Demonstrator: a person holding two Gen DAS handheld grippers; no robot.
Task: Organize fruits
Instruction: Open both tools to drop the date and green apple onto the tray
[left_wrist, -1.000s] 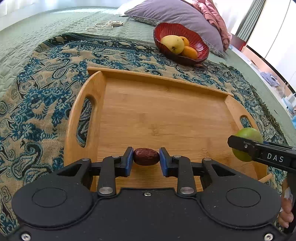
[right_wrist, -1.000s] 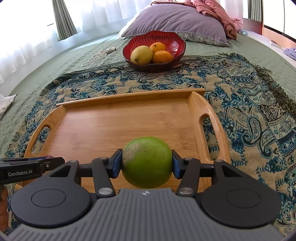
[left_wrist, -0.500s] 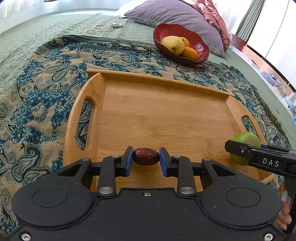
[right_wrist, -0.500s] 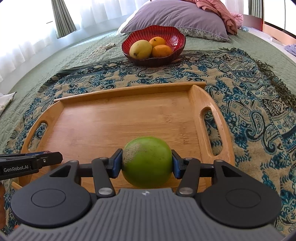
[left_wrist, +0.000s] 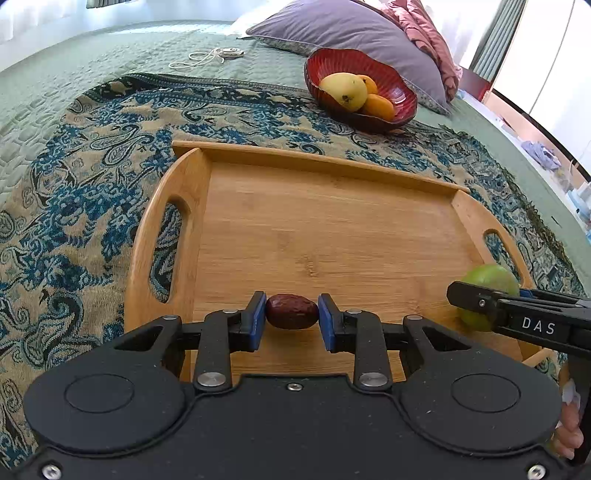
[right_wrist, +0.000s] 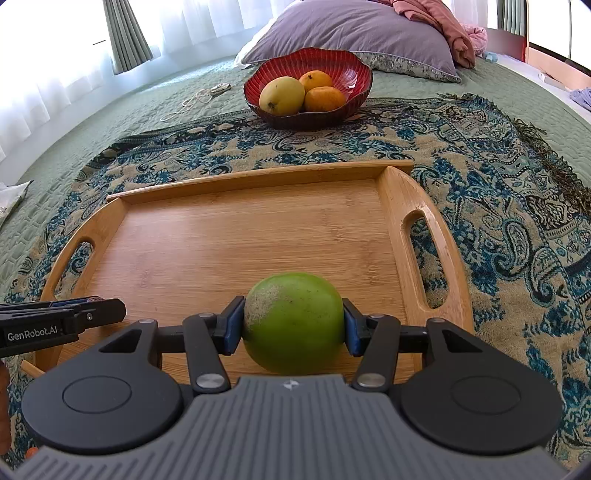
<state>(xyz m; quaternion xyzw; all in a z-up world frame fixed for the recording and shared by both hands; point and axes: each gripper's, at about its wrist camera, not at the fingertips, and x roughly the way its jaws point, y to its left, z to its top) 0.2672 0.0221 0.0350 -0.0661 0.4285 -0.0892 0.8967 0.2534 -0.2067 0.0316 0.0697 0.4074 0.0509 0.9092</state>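
My left gripper (left_wrist: 291, 312) is shut on a small dark red date (left_wrist: 291, 311) and holds it just over the near edge of a wooden tray (left_wrist: 325, 229). My right gripper (right_wrist: 293, 323) is shut on a round green fruit (right_wrist: 293, 321) over the tray's (right_wrist: 236, 236) near right part. The green fruit also shows at the right of the left wrist view (left_wrist: 487, 291). A red bowl (right_wrist: 332, 66) beyond the tray holds a yellow mango (right_wrist: 281, 95) and two oranges (right_wrist: 323, 98).
The tray lies on a blue paisley blanket (right_wrist: 498, 166) over a green quilted bed (left_wrist: 74, 74). A purple pillow (right_wrist: 351, 33) lies behind the bowl. A white cord (left_wrist: 210, 55) lies at the far left. Curtains (right_wrist: 125, 33) hang at the back.
Both grippers have come lower and a little nearer the tray, each with its fruit still held. The green fruit sits lower over the tray's right end.
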